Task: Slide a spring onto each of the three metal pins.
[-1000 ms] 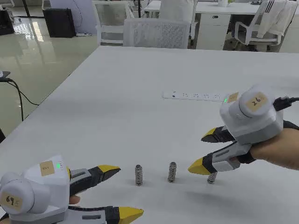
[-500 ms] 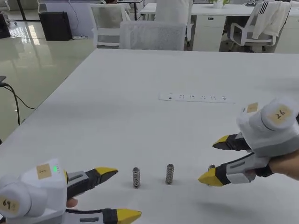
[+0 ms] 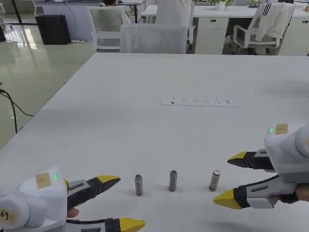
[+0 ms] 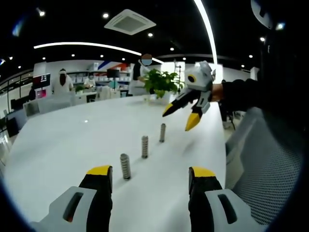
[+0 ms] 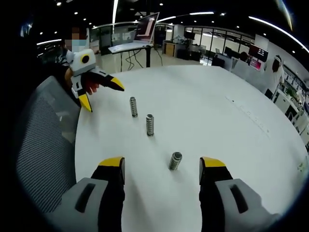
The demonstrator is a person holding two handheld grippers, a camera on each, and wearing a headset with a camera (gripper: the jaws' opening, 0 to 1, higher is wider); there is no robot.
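Note:
Three metal pins stand upright in a row on the white table, each with a coil spring around it: the left pin (image 3: 139, 185), the middle pin (image 3: 173, 181) and the right pin (image 3: 215, 180). My left gripper (image 3: 118, 203) is open at the lower left, just left of the left pin (image 4: 125, 166). My right gripper (image 3: 232, 179) is open at the lower right, a short way right of the right pin (image 5: 175, 161), nothing between its fingers. In the left gripper view the other pins (image 4: 144, 146) (image 4: 162, 132) run toward the right gripper (image 4: 179, 116).
A white power strip (image 3: 199, 102) lies flat further back on the table. Chairs (image 3: 153, 37) and desks stand beyond the far edge. The table's front edge and a mesh chair (image 5: 43, 145) are close behind the grippers.
My right gripper has drawn back to the right and down, away from the right pin, which now stands uncovered with its spring on. The head camera has tilted slightly.

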